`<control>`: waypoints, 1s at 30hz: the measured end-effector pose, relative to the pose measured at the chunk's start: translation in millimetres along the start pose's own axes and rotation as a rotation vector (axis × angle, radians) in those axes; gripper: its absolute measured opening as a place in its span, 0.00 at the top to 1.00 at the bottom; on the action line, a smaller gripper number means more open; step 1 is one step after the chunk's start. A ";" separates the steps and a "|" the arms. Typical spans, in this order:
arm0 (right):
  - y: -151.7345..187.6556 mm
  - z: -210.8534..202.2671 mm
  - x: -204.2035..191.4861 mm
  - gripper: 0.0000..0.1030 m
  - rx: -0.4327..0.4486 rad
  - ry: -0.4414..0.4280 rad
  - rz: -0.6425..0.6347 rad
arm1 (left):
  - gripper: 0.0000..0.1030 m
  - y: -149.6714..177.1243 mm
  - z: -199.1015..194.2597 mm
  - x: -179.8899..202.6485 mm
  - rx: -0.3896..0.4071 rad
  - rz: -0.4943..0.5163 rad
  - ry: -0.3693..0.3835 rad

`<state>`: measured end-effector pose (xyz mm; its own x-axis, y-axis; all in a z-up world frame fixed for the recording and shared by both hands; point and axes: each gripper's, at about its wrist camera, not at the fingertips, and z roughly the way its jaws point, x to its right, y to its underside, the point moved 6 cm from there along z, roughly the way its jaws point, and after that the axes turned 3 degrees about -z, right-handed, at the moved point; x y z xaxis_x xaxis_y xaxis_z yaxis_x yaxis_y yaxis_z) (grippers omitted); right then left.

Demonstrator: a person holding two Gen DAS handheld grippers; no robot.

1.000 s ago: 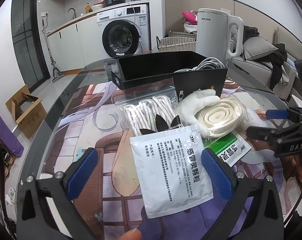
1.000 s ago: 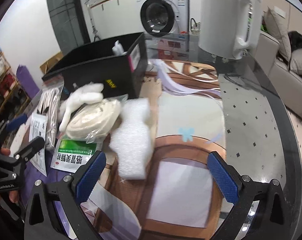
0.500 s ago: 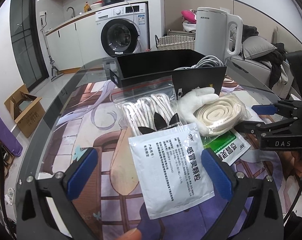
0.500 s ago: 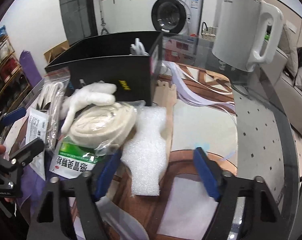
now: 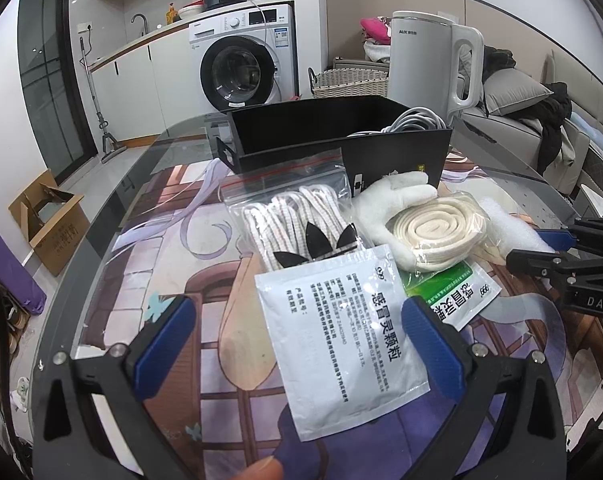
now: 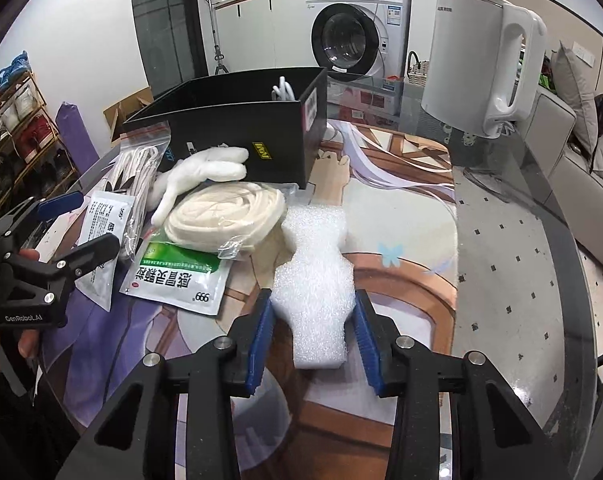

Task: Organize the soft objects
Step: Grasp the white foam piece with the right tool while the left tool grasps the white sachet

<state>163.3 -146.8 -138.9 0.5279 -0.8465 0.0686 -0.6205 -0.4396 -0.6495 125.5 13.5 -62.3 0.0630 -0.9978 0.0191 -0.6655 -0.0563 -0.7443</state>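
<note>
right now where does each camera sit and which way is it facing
Left wrist: sits on the left gripper, facing across the glass table at the white medicine sachet and open black box; its blue-padded fingers and a fingertip show.
Right wrist: sits on the right gripper, facing the black box from the other side; its fingers flank the white foam strip.
Shared: box, coiled cream band in plastic, green sachet, white kettle, each other's gripper.
</note>
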 end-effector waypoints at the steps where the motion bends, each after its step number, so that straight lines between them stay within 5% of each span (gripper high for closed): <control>1: -0.6 -1.3 1.3 0.62 0.003 0.001 0.004 | 0.00 0.0 0.1 -0.1 0.000 0.000 0.000; 30: -16.1 -35.4 20.3 0.62 0.145 0.013 0.074 | 0.00 7.1 0.6 17.6 -0.020 0.104 -0.019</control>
<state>163.4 -167.5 -100.2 0.4758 -0.8792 0.0261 -0.5664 -0.3290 -0.7556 122.3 -4.5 -67.6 0.0067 -0.9975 -0.0699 -0.6838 0.0464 -0.7282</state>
